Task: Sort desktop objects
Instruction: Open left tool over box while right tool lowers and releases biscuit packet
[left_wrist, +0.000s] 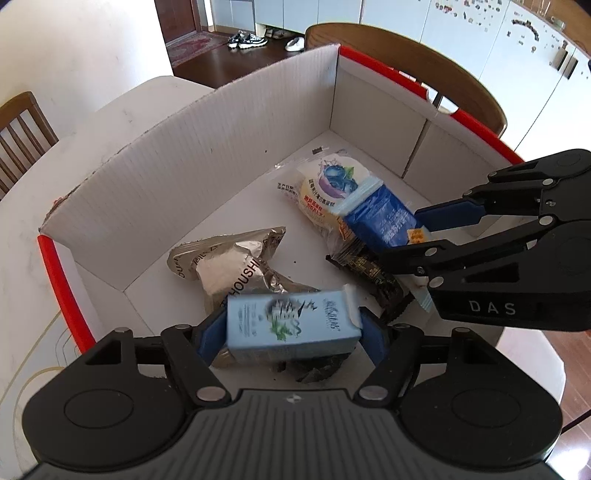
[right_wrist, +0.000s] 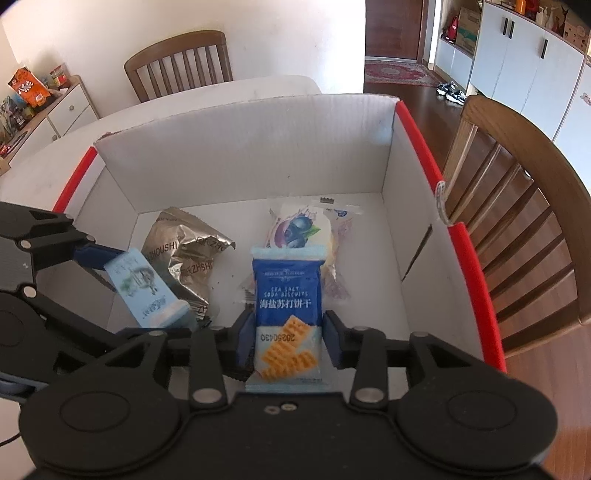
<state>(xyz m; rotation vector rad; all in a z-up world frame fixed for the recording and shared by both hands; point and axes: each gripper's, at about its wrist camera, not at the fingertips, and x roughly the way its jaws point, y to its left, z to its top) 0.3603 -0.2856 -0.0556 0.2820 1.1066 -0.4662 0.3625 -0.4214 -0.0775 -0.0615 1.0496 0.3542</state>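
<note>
A white cardboard box (left_wrist: 166, 177) with red edges (right_wrist: 240, 158) stands on the table, and both grippers reach down into it. My left gripper (left_wrist: 291, 332) is shut on a light blue packet (left_wrist: 291, 325), held crosswise between its blue pads; the same packet (right_wrist: 144, 291) shows at the left of the right wrist view. My right gripper (right_wrist: 288, 336) stands open around a dark blue soda biscuit packet (right_wrist: 288, 291), with a thin gap at each pad. That biscuit packet (left_wrist: 384, 218) leans on other snacks in the box.
On the box floor lie a crumpled silver foil bag (left_wrist: 236, 266), a blueberry cake packet (left_wrist: 332, 184) and a dark brown wrapper (left_wrist: 373, 273). Wooden chairs (right_wrist: 517, 203) stand close around the white table (left_wrist: 22, 258). A sideboard with groceries (right_wrist: 37, 99) is at the far left.
</note>
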